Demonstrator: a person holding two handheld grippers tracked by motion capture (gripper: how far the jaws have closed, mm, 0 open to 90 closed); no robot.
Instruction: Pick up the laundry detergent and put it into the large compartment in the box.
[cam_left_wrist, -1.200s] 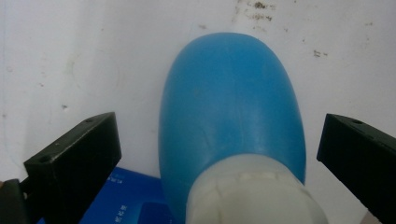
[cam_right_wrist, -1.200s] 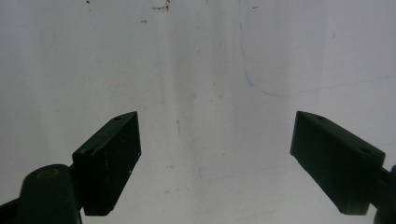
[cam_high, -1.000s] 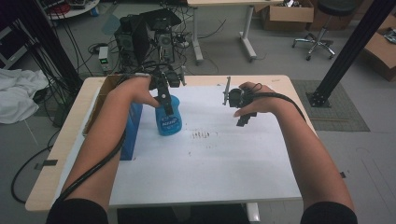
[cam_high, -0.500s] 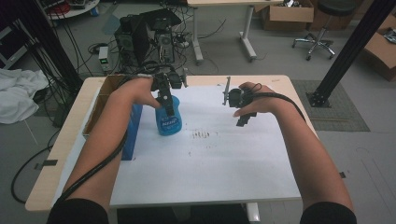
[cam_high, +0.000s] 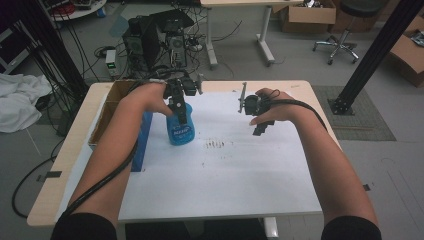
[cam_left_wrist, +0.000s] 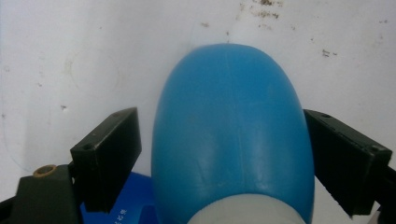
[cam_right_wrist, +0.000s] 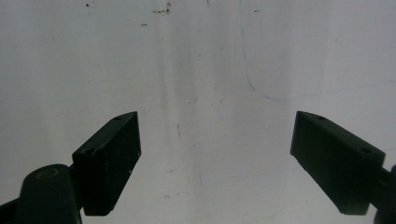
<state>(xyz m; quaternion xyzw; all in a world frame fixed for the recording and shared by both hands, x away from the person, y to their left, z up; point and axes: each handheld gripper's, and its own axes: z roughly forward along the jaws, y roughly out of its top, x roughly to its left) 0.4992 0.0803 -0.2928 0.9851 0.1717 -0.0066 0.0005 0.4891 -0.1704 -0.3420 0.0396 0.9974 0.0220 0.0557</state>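
The left tongs straddle a blue spray bottle from above, one black jaw on each side of its rounded body. The jaws have just been closing in on it; in the left gripper view the right jaw sits against the bottle's flank while a narrow gap remains between the left jaw and the plastic, so the bottle is between them but not yet clamped. The bottle stands upright on a white sheet covering the bench, its pale collar at the bottom of the left gripper view.

To the right of the bottle, well apart from it, the right tongs hang over bare sheet in the person's right hand, jaws spread wide with nothing between them, as the right gripper view shows.

Between bottle and right tongs, a cluster of dark marks stains the sheet. Left of the bottle, an open cardboard box rests at the bench's edge. Behind the bottle, beyond the bench, a computer tower stands among cables on the floor.
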